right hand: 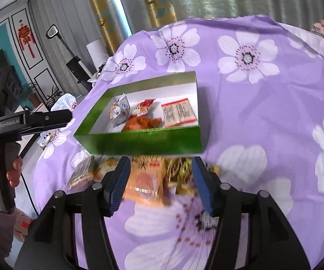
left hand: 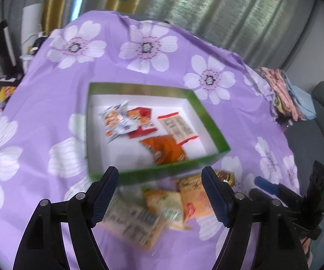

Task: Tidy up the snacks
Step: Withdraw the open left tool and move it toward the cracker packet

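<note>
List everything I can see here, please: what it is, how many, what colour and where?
Shallow cardboard box: one, green outside, white inside, on the cloth.
Snack packets in the box: four; silver, red, orange, beige.
Loose snack packets: several, beige and orange, on the cloth before the box's near wall.
Gold-wrapped sweets: a few, beside the loose packets.
Flowered cloth: one, purple with white flowers.
Left gripper: black, open, empty.
Right gripper: black, open, empty.

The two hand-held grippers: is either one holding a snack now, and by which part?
Neither. The left hand-held gripper and the right hand-held gripper are both open above the loose snack packets, pressing on nothing.
</note>
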The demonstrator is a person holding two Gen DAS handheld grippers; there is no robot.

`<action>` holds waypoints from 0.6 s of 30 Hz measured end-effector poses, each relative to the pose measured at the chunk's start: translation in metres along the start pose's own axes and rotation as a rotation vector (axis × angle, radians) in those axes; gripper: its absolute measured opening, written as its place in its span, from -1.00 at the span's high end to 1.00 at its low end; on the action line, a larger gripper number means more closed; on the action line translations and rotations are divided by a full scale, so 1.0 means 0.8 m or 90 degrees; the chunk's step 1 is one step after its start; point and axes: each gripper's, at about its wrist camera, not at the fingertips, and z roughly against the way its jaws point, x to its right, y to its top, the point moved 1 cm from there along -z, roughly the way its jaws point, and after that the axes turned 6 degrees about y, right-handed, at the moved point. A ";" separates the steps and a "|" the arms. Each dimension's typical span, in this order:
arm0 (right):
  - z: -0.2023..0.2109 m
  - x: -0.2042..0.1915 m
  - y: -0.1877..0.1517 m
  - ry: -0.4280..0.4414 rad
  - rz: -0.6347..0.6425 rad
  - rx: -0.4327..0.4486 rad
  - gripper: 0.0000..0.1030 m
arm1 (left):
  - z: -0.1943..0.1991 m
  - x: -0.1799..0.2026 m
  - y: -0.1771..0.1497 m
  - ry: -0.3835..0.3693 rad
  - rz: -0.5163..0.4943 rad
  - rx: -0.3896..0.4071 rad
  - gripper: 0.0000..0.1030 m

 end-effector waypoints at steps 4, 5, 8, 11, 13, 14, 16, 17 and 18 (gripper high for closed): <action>0.006 -0.004 -0.024 0.007 -0.014 -0.011 -0.12 | 0.011 -0.016 -0.022 0.007 0.025 -0.010 -0.47; 0.006 -0.005 -0.029 0.007 -0.015 -0.016 -0.12 | 0.014 -0.020 -0.026 0.011 0.030 -0.011 -0.47; 0.008 -0.011 -0.041 0.014 -0.018 -0.024 -0.12 | 0.020 -0.029 -0.042 0.019 0.043 -0.017 -0.47; 0.010 -0.022 -0.049 0.027 -0.018 -0.027 -0.15 | 0.023 -0.040 -0.056 0.019 0.055 -0.014 -0.48; 0.011 -0.035 -0.054 0.037 -0.010 -0.030 -0.15 | 0.022 -0.054 -0.067 0.018 0.076 -0.009 -0.48; 0.011 -0.041 -0.057 0.041 -0.003 -0.031 -0.15 | 0.020 -0.062 -0.071 0.021 0.087 -0.007 -0.48; 0.010 -0.055 -0.062 0.048 0.013 -0.033 -0.15 | 0.016 -0.079 -0.082 0.027 0.105 -0.011 -0.48; 0.008 -0.062 -0.065 0.051 0.021 -0.036 -0.15 | 0.013 -0.087 -0.086 0.030 0.114 -0.014 -0.48; 0.005 -0.071 -0.068 0.054 0.033 -0.039 -0.15 | 0.011 -0.093 -0.091 0.033 0.122 -0.017 -0.48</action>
